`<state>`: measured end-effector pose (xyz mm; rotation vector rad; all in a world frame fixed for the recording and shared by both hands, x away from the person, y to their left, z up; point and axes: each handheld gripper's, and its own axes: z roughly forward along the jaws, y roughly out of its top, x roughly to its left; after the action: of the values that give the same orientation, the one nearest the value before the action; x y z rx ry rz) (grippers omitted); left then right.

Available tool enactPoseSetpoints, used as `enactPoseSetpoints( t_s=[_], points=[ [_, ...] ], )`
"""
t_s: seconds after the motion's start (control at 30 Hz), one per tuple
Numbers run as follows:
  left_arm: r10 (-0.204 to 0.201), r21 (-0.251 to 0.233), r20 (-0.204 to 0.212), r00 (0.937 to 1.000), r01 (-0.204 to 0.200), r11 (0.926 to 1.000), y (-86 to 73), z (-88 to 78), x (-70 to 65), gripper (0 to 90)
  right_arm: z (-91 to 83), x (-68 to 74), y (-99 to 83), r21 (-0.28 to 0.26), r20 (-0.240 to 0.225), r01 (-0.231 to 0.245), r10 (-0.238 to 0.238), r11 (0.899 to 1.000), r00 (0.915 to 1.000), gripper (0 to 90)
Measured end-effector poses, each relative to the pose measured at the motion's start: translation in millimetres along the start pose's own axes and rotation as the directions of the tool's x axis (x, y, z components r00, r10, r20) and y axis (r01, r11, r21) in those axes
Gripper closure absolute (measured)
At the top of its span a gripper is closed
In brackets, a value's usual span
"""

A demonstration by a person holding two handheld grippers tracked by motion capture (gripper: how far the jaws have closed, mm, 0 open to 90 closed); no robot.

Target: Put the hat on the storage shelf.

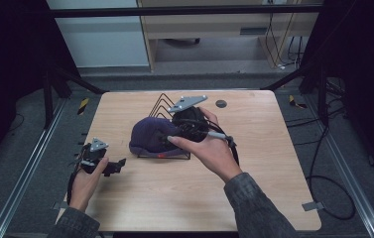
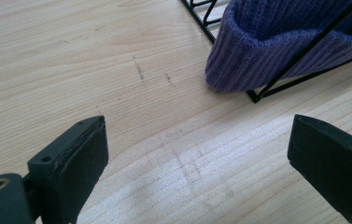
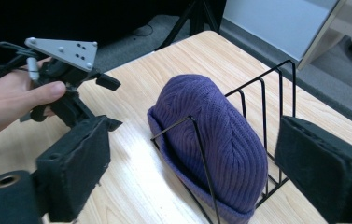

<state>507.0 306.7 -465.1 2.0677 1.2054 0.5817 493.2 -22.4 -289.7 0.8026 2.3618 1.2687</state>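
Two tongs, both empty, jaws spread wide. Left tongs (image 1: 117,165) sit low at the bench (image 1: 274,163) near its left edge, held in the left hand (image 1: 86,182), jaws pointing right toward the purple knit beanie (image 1: 147,136). From the left tongs the beanie lies ahead and to the right, near but apart; in the left gripper view its ribbed cuff (image 2: 257,60) pokes out through the black wire rack (image 2: 299,60) at upper right, bare wood between the jaws.

Beanie sits inside the rack (image 1: 167,106), wedged between wire dividers, long axis running roughly left-right across the bench, crown up.

Right tongs (image 1: 172,139) are the nearer pair: just beside the beanie's right end, raised over the rack, aimed left and down. In the right gripper view the beanie (image 3: 211,140) lies dead ahead between the spread jaws, a rack wire crossing its front. Right hand (image 1: 214,148) wraps the handle, forearm coming in from lower right, wrist angled inward. Likely the right tongs take it; the wires could snag the knit.
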Motion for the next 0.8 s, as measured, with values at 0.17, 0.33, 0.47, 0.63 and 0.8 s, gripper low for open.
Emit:
enactPoseSetpoints(
  t_s=[0.17,0.33,0.47,0.63,0.8],
  points=[
    [0.028,0.0,0.009,0.9996,-0.028,0.9996,0.1,-1.9,-1.6,3.9,-11.9,0.5,-8.1,-0.016,0.008,-0.001,0.001,1.0,1.0,8.1],
    [0.018,0.005,0.027,0.9995,-0.018,0.9998,-1.9,-0.6,0.4,4.2,-25.3,-8.0,-26.0,-0.018,0.007,-0.006,0.006,1.0,1.0,14.8],
    [0.019,0.002,0.027,0.9995,-0.019,0.9998,-2.9,-0.6,0.8,4.4,-33.8,-19.7,-43.0,-0.013,0.041,-0.01,0.011,1.0,0.9991,14.2],
    [0.037,0.021,0.014,0.9992,-0.038,0.9991,-3.6,-0.1,-0.5,4.6,-48.1,-36.8,-72.3,-0.015,0.094,-0.052,0.053,0.999,0.9942,12.8],
    [0.041,0.02,0.003,0.9991,-0.041,0.999,-3.6,-0.4,0.1,4.5,-58.5,-47.7,-98.0,-0.007,0.132,-0.075,0.075,0.997,0.9885,12.3]
  ],
)
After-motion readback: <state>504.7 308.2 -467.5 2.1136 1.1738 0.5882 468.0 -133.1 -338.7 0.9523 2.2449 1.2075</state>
